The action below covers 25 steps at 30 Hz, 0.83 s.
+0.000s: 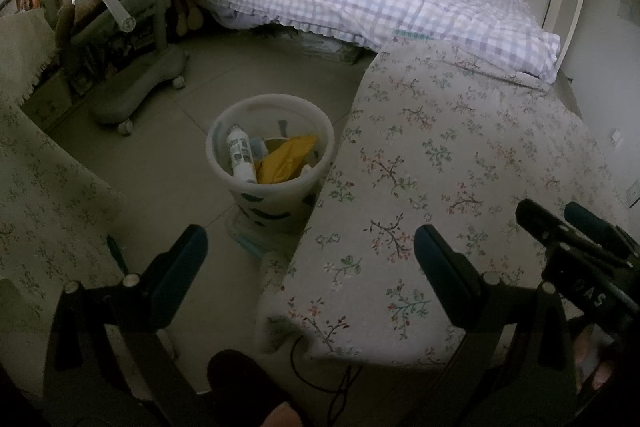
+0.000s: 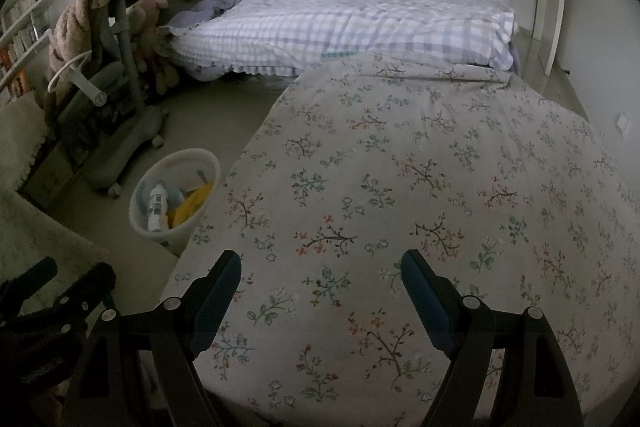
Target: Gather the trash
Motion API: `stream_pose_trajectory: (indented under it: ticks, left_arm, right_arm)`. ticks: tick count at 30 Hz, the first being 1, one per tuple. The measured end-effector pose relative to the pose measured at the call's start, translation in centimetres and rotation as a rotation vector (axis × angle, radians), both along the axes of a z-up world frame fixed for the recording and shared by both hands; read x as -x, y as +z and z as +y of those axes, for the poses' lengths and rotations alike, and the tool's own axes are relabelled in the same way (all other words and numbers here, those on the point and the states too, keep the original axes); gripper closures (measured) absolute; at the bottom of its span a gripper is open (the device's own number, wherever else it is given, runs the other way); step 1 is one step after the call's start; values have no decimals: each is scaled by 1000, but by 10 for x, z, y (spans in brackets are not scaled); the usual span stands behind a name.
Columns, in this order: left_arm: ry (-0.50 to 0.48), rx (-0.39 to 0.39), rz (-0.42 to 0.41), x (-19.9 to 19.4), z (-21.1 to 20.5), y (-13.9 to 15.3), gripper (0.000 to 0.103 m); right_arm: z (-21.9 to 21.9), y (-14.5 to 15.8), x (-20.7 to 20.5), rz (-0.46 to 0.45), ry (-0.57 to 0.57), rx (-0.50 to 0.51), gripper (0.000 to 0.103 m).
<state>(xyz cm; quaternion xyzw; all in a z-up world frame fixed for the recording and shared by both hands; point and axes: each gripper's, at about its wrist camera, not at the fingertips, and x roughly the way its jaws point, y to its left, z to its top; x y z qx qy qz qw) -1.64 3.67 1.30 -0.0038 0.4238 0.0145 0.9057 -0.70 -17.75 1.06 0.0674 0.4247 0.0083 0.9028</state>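
Two open grippers hover over a bedroom scene, neither holding anything.

From the left wrist view, the left gripper (image 1: 310, 267) has its jaws spread wide, one finger over the floor, the other over the near corner of the floral-covered table (image 1: 440, 155). The white trash bin (image 1: 272, 155) stands on the floor just beside the table's left edge, and already holds a white bottle (image 1: 241, 155) and a yellow wrapper (image 1: 286, 163). A thin flat item (image 1: 250, 247) lies on the floor by the bin's base; it may be leftover trash, though it is too dim to name. If so, the left gripper should drop low, straddle it and close gently.

From the right wrist view, the right gripper (image 2: 320, 291) also stands wide apart, above the table's near edge, nothing between its pads. The cloth looks bare of litter, so the task seems nearly finished.

Dim light blurs the bin's other contents, and the floor beneath the table stays hidden. The checked duvet (image 2: 340, 27) lies beyond.
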Motion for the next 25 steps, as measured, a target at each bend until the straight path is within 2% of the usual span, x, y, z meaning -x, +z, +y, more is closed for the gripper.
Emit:
stream_pose_trajectory:
  ticks: [20, 25]
  left_arm:
    - [1, 2, 7, -2, 0, -3, 1]
    - [15, 26, 24, -1, 3, -3, 1]
  right_arm:
    - [1, 3, 3, -7, 4, 5, 19]
    - [2, 11, 10, 10, 13, -3, 19]
